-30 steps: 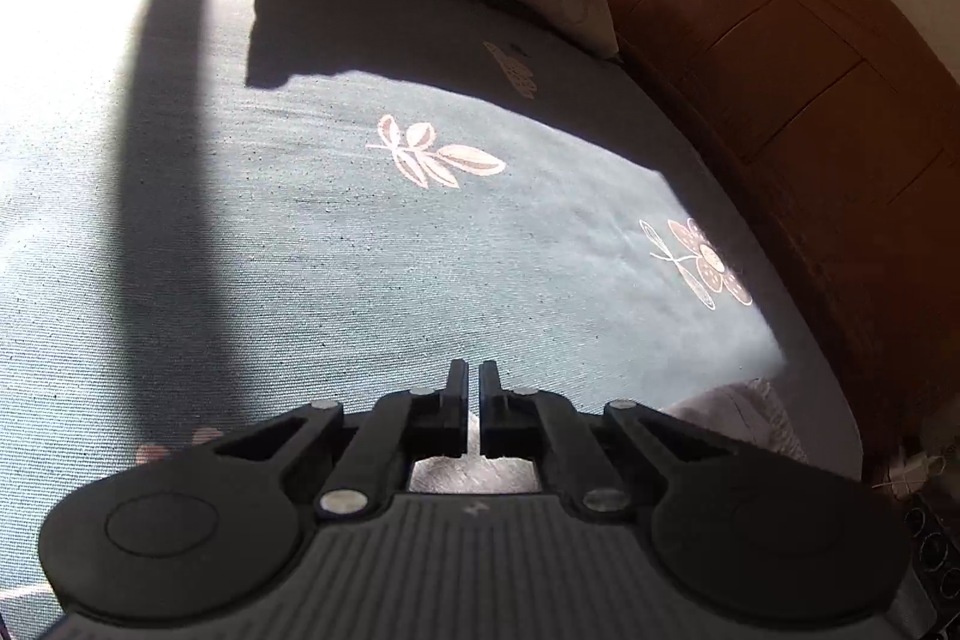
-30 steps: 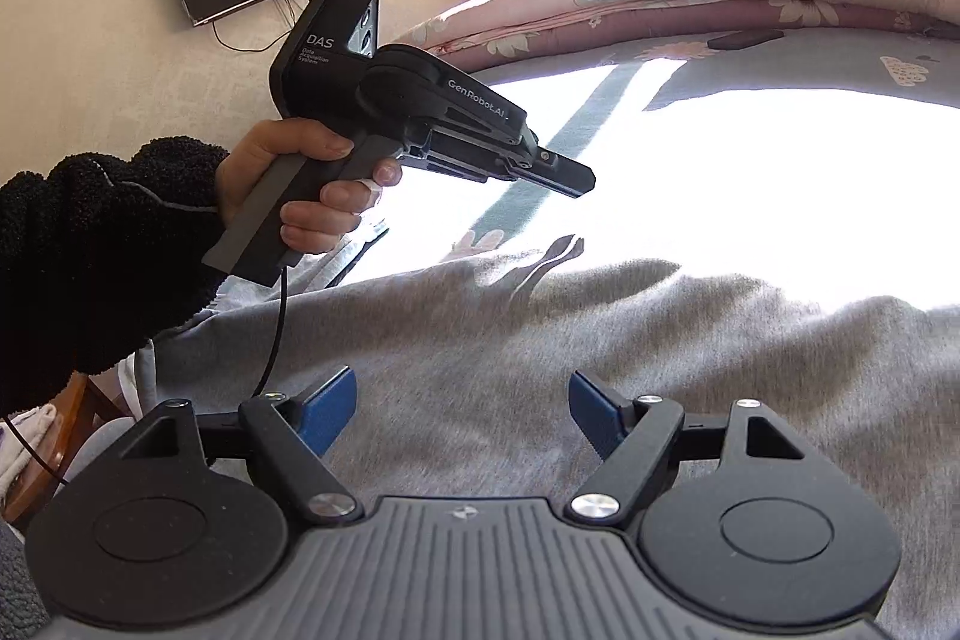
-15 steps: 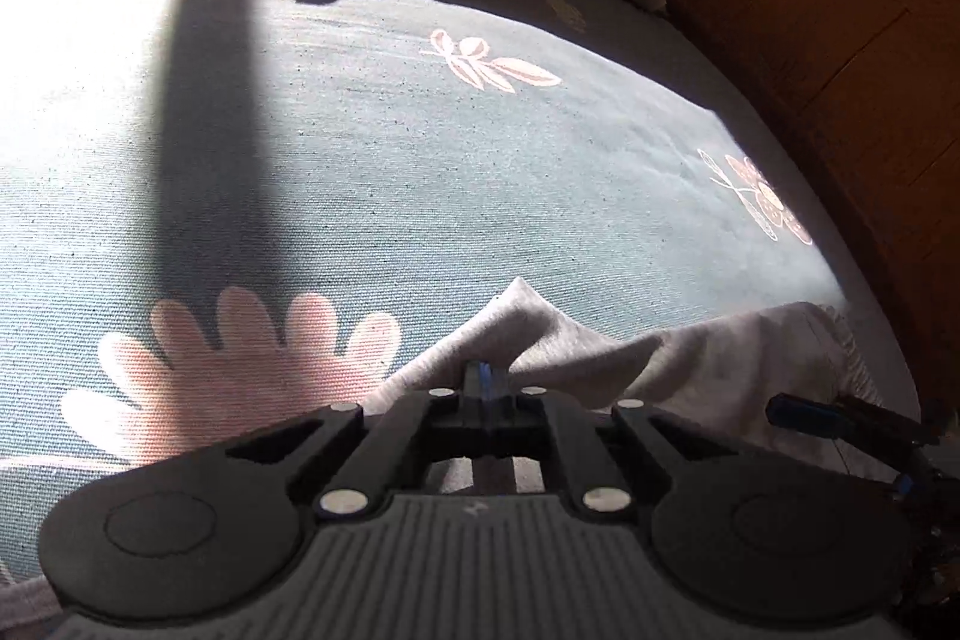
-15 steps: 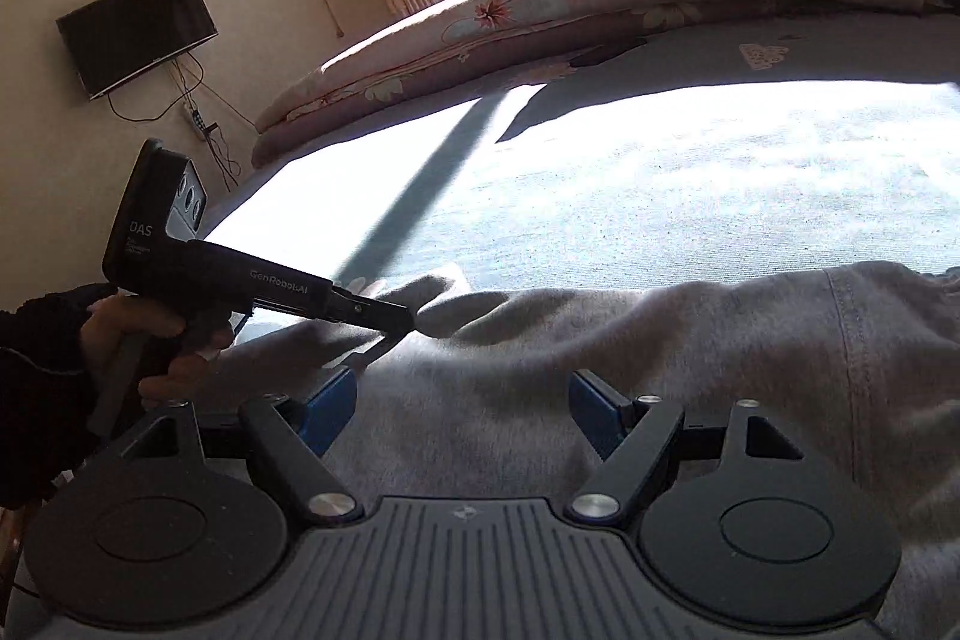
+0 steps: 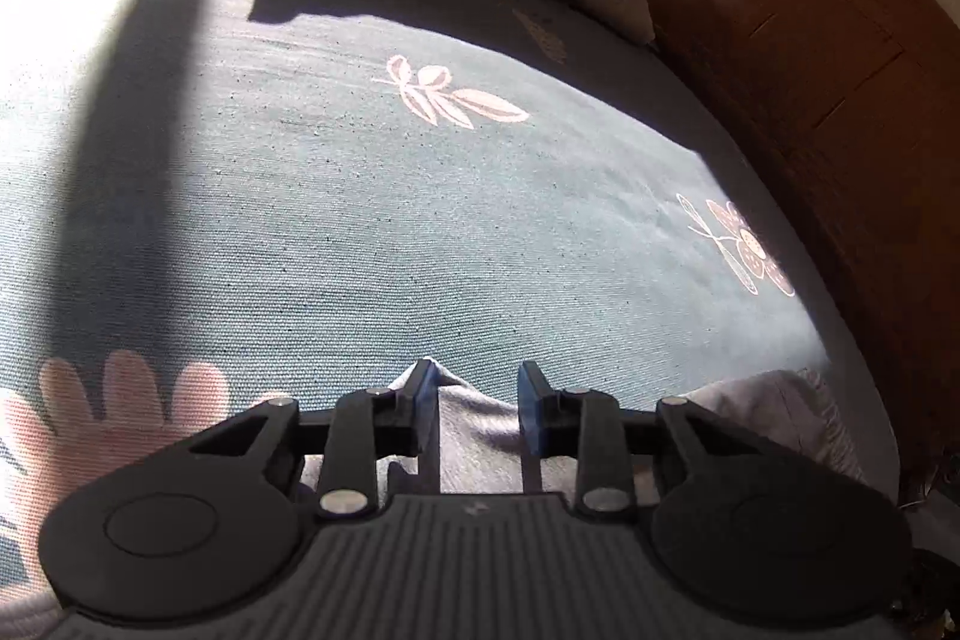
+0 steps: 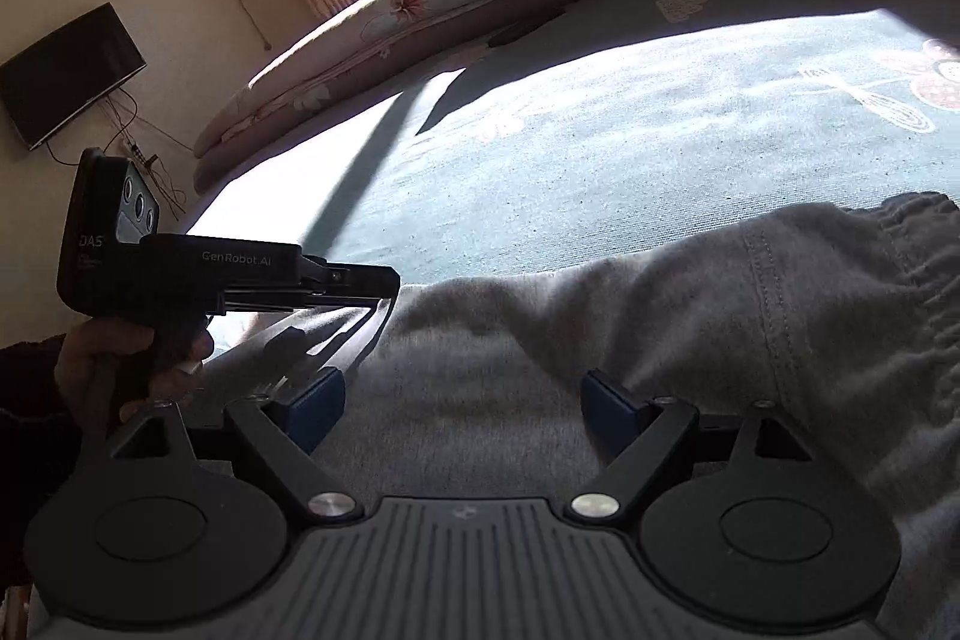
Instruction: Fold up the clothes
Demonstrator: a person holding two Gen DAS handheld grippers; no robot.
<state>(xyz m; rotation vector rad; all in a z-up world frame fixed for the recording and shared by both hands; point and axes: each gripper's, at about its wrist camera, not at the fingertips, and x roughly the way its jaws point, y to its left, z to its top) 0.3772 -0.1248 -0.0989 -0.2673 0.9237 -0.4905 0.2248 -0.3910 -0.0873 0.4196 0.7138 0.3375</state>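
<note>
Since the earlier frame, left tongs [image 5: 474, 400] have just been opening: narrow gap, grey garment [image 6: 600, 328] corner between the pads, unpressed. Right tongs [image 6: 462, 403] stand wide above it. Garment lies on the bed [image 6: 600, 148], long axis left-right across lower frame, waistband at right.

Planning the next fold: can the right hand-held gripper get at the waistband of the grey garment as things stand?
Probably yes. The right hand-held gripper is open over the grey garment, and the waistband lies uncovered to its right; nothing blocks the way, and the left hand-held gripper is on the other side.
</note>
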